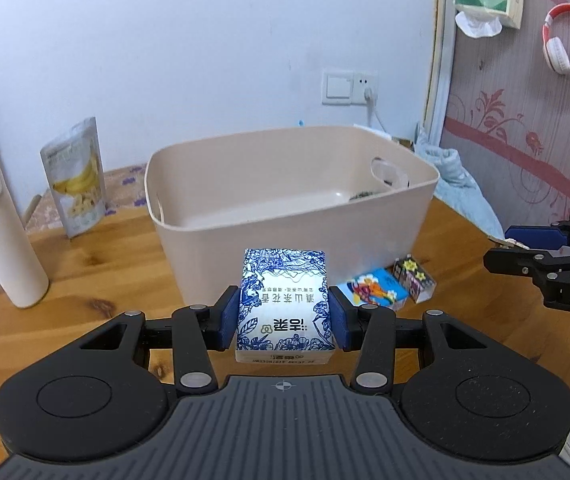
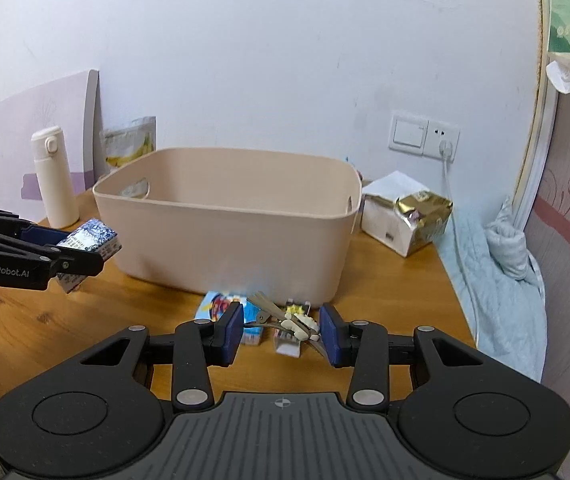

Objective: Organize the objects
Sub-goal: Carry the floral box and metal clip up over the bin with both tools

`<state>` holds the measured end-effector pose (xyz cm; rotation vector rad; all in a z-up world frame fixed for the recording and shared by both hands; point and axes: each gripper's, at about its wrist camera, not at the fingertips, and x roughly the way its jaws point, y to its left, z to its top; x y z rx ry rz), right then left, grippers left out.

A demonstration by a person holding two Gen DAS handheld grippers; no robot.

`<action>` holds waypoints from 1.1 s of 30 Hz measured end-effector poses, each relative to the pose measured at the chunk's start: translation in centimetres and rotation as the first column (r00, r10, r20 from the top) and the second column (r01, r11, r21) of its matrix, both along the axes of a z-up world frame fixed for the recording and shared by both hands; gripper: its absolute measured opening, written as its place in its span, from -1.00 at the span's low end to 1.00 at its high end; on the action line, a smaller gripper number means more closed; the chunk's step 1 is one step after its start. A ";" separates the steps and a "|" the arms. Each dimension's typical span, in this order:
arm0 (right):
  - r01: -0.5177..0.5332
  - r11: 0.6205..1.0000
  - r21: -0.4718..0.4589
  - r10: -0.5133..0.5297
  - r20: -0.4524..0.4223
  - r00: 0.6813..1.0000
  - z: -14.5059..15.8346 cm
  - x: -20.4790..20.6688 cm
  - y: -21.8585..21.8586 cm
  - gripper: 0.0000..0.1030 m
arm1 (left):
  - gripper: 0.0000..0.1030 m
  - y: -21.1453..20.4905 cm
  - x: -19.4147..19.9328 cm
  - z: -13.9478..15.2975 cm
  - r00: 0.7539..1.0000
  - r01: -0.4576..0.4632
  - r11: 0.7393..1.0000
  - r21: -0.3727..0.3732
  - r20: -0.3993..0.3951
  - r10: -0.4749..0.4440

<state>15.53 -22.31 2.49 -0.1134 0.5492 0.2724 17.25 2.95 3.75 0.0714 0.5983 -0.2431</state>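
Note:
My left gripper (image 1: 284, 318) is shut on a blue-and-white floral tissue pack (image 1: 284, 304) and holds it above the wooden table, in front of a beige plastic bin (image 1: 285, 184). The same pack (image 2: 89, 240) shows at the left of the right wrist view, left of the bin (image 2: 229, 220). My right gripper (image 2: 281, 332) has a beige hair clip (image 2: 289, 320) between its pads; the clip touches the right pad and a gap shows at the left pad. In the left wrist view the right gripper (image 1: 503, 246) is at the right edge.
A small colourful box (image 2: 227, 316) and a small carton (image 2: 291, 332) lie in front of the bin. A white flask (image 1: 1, 232) and a banana chip bag (image 1: 77, 176) stand at the left. A tissue box with a gold packet (image 2: 405, 216) is to the right of the bin.

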 end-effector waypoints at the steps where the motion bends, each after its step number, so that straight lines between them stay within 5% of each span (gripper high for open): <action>1: 0.000 1.000 0.001 0.000 0.005 1.000 0.2 0.1 0.0 -0.24 | -0.08 0.1 0.1 0.2 1.000 0.000 1.000 -0.002 0.005 0.000; 33: 0.058 0.991 0.120 -0.071 0.106 0.992 4.5 8.0 0.3 -0.23 | -0.08 1.1 8.9 4.1 0.996 -0.024 0.998 -0.059 0.079 0.028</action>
